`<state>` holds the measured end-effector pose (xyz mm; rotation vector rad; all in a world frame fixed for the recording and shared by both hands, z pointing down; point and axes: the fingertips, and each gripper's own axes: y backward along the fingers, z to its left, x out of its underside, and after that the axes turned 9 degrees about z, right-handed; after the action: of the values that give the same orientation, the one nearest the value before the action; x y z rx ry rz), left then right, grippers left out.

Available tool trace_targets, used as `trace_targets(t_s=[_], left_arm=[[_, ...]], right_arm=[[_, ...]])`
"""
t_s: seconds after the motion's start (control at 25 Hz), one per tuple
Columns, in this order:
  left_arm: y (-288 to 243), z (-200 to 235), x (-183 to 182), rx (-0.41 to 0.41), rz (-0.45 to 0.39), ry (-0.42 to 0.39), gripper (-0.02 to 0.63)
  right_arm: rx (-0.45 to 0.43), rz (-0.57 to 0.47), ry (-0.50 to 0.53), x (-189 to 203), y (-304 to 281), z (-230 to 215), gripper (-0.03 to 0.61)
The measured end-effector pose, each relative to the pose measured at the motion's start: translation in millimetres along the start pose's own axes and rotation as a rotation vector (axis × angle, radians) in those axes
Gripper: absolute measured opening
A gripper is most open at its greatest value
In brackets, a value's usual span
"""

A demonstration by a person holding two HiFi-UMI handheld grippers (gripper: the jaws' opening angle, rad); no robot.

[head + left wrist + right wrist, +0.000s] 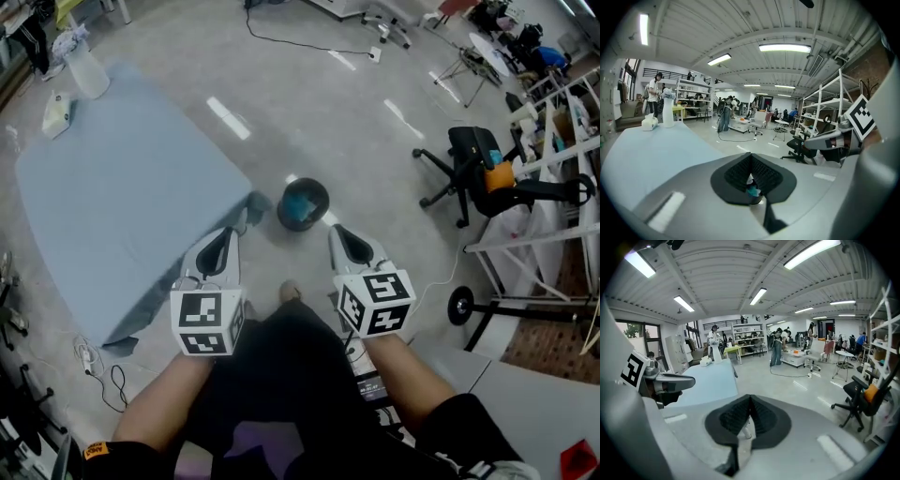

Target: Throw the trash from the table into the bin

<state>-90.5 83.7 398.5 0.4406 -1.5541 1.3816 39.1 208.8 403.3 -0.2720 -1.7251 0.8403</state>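
Both closed and empty, left hand-held gripper point(229, 232), right hand-held gripper point(338, 232), ribbed black pads point(733, 417), round bin point(303, 203), smooth blue table point(112, 178)

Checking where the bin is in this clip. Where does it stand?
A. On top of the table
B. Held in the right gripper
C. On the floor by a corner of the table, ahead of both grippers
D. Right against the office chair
C: the head view shows the bin on the floor just off a corner of the table, ahead of the left gripper and the right gripper.
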Motion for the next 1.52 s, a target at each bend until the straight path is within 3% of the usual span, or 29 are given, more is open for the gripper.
trace_targets(t_s=[0.24, 0.56, 0.96, 1.52], left_arm=[[-4, -13, 12, -0.033, 0.028, 0.025, 0.008], [-26, -54, 0, -0.068, 0.026, 0.007, 0.008], [-42, -92, -8, -0.054, 0.004, -0.019, 0.008], [-34, -99, -6, -0.042, -0.005, -0.033, 0.008]], right_arm=[[-0.028, 0.001, 0.050, -3, 4, -21, 0.002], [-0.038, 0.001, 0.046, 4, 13, -73, 0.001], [-0.015, -0.029, 0.032, 18, 29, -111, 0.000], [-0.009, -0.060, 0.033, 32, 49, -91, -0.002]])
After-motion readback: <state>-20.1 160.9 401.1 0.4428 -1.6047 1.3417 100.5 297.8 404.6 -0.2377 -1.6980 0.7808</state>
